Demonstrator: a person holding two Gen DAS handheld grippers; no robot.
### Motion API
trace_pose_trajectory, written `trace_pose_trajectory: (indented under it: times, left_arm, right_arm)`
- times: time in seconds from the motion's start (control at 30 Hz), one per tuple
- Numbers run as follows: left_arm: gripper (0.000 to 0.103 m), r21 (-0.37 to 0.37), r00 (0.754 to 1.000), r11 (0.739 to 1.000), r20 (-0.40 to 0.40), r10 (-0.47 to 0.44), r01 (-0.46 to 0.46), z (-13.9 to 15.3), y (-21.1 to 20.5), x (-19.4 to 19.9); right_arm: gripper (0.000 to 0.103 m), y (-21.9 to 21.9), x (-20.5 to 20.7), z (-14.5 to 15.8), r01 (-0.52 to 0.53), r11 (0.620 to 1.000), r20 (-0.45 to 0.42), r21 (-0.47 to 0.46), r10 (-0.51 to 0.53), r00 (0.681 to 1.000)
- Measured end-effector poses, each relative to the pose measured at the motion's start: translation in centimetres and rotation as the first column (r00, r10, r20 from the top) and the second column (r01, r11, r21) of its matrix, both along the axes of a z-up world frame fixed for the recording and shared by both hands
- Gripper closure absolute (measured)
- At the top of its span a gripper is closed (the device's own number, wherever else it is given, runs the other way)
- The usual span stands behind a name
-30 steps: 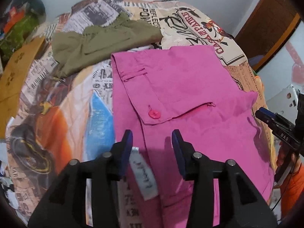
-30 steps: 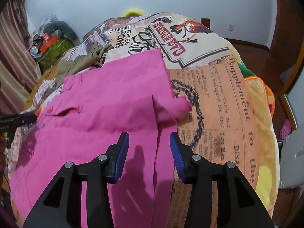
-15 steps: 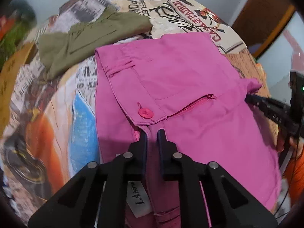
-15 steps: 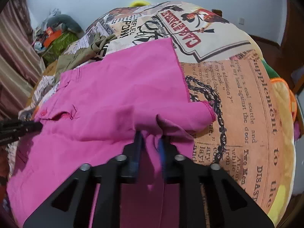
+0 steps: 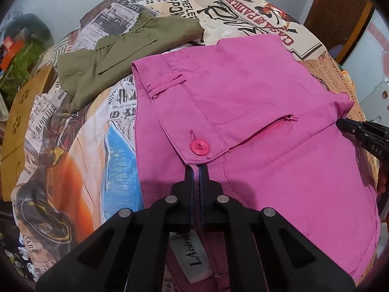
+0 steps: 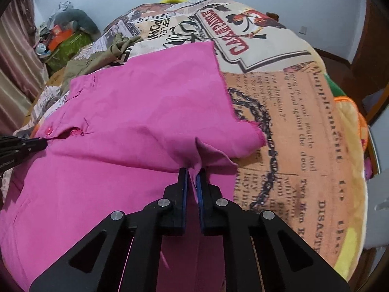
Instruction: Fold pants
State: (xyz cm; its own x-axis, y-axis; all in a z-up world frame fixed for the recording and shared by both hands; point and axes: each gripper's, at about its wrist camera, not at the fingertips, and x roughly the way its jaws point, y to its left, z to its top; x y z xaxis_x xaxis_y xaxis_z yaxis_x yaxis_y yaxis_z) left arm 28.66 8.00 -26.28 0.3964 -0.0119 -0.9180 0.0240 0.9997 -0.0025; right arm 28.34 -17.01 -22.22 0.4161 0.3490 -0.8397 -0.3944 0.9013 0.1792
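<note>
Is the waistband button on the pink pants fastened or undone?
Fastened: the pink button sits through its buttonhole on the waistband tab of the pink pants, which lies closed.

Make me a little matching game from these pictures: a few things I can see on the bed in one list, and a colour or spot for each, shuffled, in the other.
Things:
1. pants
2. shorts
3. label
4. left gripper

Descriptions:
A. white, with dark letters, under the gripper's black frame
B. olive green, crumpled at the far side of the bedspread
C. shut on cloth just below the pink button
D. bright pink, spread flat across the bed

Pairs: 1-D, 2-B, 3-A, 4-C
</note>
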Motion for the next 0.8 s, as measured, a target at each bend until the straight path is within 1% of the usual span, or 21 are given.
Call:
trace_pose_trajectory:
  times: [0.07, 0.13, 0.23, 0.33, 0.37, 0.43, 0.47, 0.53, 0.63, 0.67, 0.7, 0.73, 0.8]
  left_arm:
    - [0.095, -0.007, 1.000, 1.000, 0.001, -0.004, 0.004, 0.0, 0.1, 0.0]
    - [0.095, -0.019, 1.000, 1.000, 0.001, -0.007, 0.007, -0.1, 0.3, 0.0]
    - [0.095, -0.028, 1.000, 1.000, 0.001, -0.010, 0.010, -0.1, 0.4, 0.0]
    - [0.095, -0.049, 1.000, 0.999, -0.006, 0.006, -0.006, 0.3, 0.6, -0.2]
    - [0.095, -0.064, 1.000, 0.998, -0.009, 0.011, -0.011, 0.6, 0.8, -0.3]
    - [0.095, -0.086, 1.000, 0.996, 0.000, 0.014, -0.014, 1.1, 1.3, -0.7]
    - [0.095, -0.093, 1.000, 0.996, 0.004, 0.017, -0.017, 1.3, 1.5, -0.8]
    - [0.094, -0.115, 1.000, 0.993, 0.009, 0.024, -0.023, 1.9, 2.1, -0.9]
    - [0.094, -0.104, 0.999, 0.994, 0.023, 0.047, -0.044, 2.7, 2.9, -0.6]
    - [0.093, -0.099, 0.998, 0.994, 0.029, 0.052, -0.049, 2.9, 3.1, -0.4]
    - [0.090, -0.102, 0.998, 0.993, 0.035, 0.058, -0.055, 3.1, 3.3, -0.2]
    - [0.087, -0.112, 0.997, 0.992, 0.036, 0.066, -0.061, 3.2, 3.6, 0.1]
    - [0.068, -0.141, 0.996, 0.987, 0.034, 0.080, -0.074, 3.2, 4.0, 0.8]
  right_arm:
    - [0.097, -0.3, 0.0, 0.0, 0.011, 1.000, -0.006, 0.002, -0.011, 1.000]
    - [0.097, -0.7, -0.1, -0.1, 0.029, 0.999, 0.001, -0.028, -0.029, 1.000]
    - [0.097, -1.6, -0.2, -0.3, 0.039, 0.999, -0.025, 0.002, -0.039, 0.999]
    - [0.097, -1.9, -0.3, 0.0, 0.032, 0.999, -0.035, -0.027, -0.033, 0.999]
    - [0.096, -2.1, -0.3, 0.1, 0.030, 0.999, -0.043, -0.023, -0.031, 0.999]
    - [0.096, -3.0, -0.4, 0.7, 0.040, 0.999, -0.052, 0.014, -0.040, 0.998]
    - [0.096, -3.4, -0.5, 1.1, 0.046, 0.998, -0.047, 0.031, -0.045, 0.998]
    - [0.095, -3.9, -0.4, 1.9, 0.063, 0.997, -0.029, 0.035, -0.062, 0.998]
    - [0.080, -4.7, 0.2, 3.1, 0.088, 0.995, 0.004, 0.055, -0.088, 0.996]
    - [0.072, -4.8, 0.4, 3.4, 0.097, 0.993, 0.016, 0.062, -0.098, 0.995]
    - [0.066, -4.9, 0.7, 3.7, 0.106, 0.992, 0.031, 0.067, -0.109, 0.994]
    - [0.064, -4.9, 1.1, 4.0, 0.114, 0.991, 0.045, 0.073, -0.117, 0.992]
    - [0.064, -4.8, 1.9, 4.1, 0.124, 0.989, 0.053, 0.085, -0.128, 0.990]
